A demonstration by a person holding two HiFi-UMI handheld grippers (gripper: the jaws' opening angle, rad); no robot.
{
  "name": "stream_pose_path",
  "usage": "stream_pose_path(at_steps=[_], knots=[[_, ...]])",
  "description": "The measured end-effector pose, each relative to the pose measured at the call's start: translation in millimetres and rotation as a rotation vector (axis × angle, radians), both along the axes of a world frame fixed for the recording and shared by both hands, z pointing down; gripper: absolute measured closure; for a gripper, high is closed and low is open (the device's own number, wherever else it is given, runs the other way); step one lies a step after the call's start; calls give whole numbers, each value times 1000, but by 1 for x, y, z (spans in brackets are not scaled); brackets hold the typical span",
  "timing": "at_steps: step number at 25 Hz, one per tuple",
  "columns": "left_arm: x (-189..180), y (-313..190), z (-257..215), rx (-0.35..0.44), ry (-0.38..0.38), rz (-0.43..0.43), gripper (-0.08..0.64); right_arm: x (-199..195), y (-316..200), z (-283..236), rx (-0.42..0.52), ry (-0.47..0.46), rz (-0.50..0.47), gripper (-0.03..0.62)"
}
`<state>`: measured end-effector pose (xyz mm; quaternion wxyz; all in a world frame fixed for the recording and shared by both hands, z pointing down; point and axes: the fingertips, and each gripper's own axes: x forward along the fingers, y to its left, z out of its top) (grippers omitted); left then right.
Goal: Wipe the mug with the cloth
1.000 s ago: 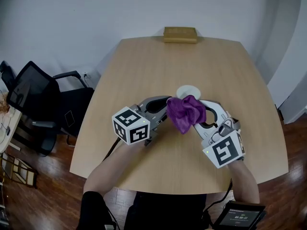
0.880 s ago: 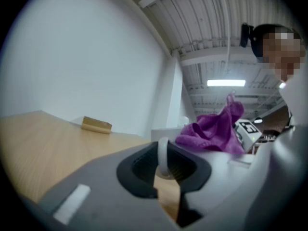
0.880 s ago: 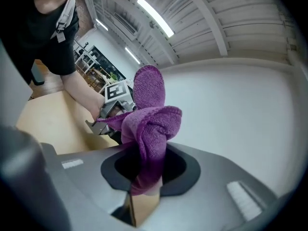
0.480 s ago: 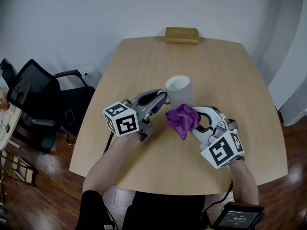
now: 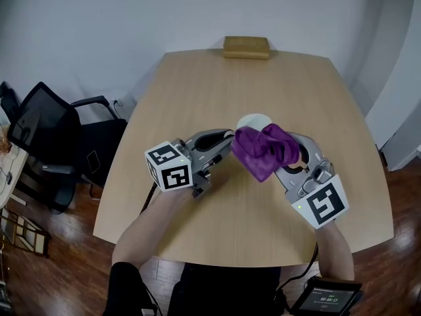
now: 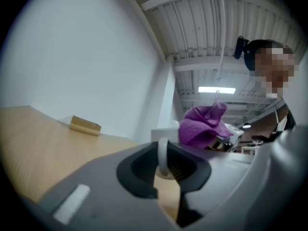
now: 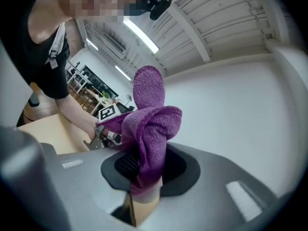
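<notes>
L gripper pinches white ceramic mug by handle. R gripper pinches purple terry cloth, draped over mug just ahead. Wipe prob midway.

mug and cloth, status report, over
Left gripper shut on mug, by its handle. Right gripper shut on cloth, bunched against mug. Only a block at far table edge, well clear.

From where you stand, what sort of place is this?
Likely an office meeting room: a large wooden table, a black office chair beside it, and plain white walls.
</notes>
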<state>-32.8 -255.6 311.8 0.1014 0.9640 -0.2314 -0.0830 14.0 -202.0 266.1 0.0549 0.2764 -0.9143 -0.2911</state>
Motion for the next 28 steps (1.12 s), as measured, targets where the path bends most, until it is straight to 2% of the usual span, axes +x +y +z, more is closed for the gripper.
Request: stream_pose_path(at_steps=[6, 10, 11, 13, 15, 17, 19, 22, 28], knots=[[-17, -10, -3, -2, 40, -14, 497, -25, 1, 45, 18, 256, -23, 515], [-35, -16, -11, -16, 81, -29, 495, -31, 1, 76, -20, 406, -55, 515], [-38, -17, -12, -14, 93, -24, 495, -30, 2, 75, -24, 406, -67, 514], [-40, -16, -13, 0, 96, -17, 495, -26, 10, 57, -10, 337, -113, 515], [-37, -13, -14, 21, 79, -2, 495, -14, 16, 26, 15, 209, -128, 515], [-31, -8, -14, 36, 66, 33, 495, 5, 15, -3, 0, 25, -80, 514], [-23, -1, -13, 48, 46, 74, 495, 16, 15, -24, 28, -94, -50, 515], [-9, 9, -10, 62, 17, 122, 495, 14, 17, -28, 73, -96, -52, 514], [-9, 10, -9, 67, 21, 135, 495, -4, 12, -1, 68, 62, -49, 515]])
